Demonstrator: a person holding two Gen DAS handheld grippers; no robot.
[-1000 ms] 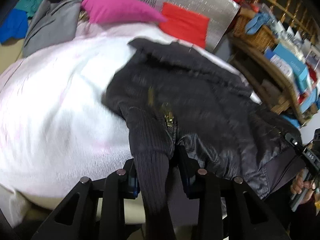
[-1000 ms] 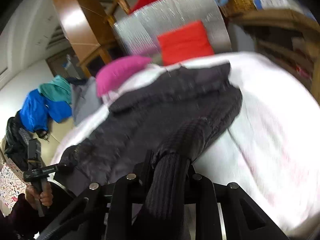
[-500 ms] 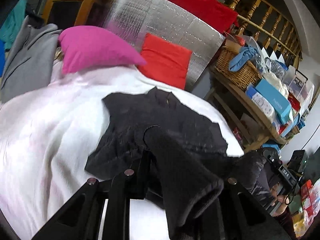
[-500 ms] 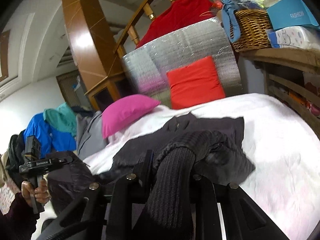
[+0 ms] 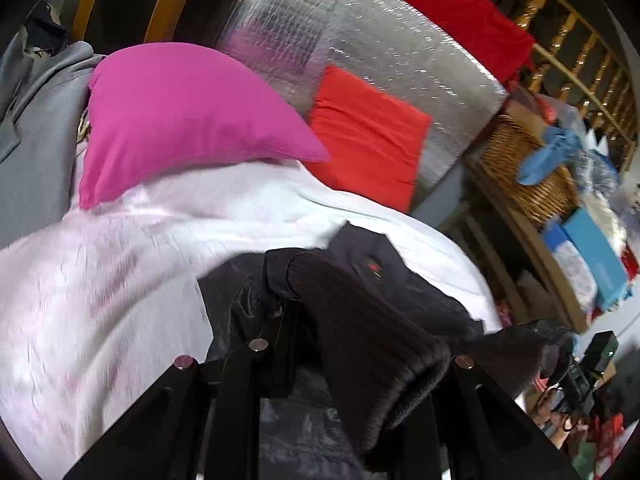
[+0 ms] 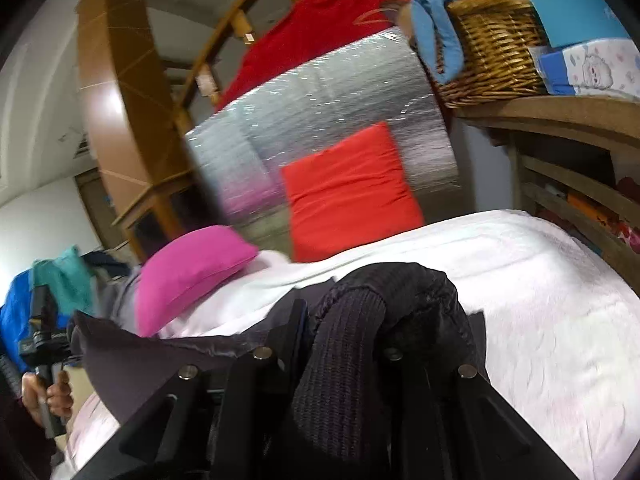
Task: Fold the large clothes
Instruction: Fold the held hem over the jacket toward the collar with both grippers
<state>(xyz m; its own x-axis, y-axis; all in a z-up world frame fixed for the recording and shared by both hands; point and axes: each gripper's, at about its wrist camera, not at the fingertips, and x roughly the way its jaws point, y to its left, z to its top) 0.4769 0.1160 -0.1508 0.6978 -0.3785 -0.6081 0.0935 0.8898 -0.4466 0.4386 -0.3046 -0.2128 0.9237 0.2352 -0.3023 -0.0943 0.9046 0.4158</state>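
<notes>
A dark padded jacket (image 5: 372, 264) with ribbed knit cuffs lies on the white bed cover (image 5: 120, 280), its lower part lifted and drawn over the rest. My left gripper (image 5: 332, 320) is shut on one ribbed cuff (image 5: 372, 352), which drapes back over the fingers and hides the right one. In the right wrist view my right gripper (image 6: 344, 320) is shut on the other ribbed cuff (image 6: 340, 360), with bunched jacket (image 6: 420, 292) fabric over it. A stretch of jacket cloth (image 6: 140, 356) spans toward the left gripper, which a hand (image 6: 48, 396) holds at the far left.
At the head of the bed are a pink pillow (image 5: 180, 120), a red cushion (image 5: 368, 136) and a silver foil panel (image 5: 340, 40). Wooden shelves with a wicker basket (image 6: 492, 48) and boxes line the right side. A grey garment (image 5: 32, 140) lies at the left.
Both grippers have moved up and toward the head of the bed, carrying the cuffs. The jacket, spread out before, is now doubled over itself and the pillows look much nearer.
</notes>
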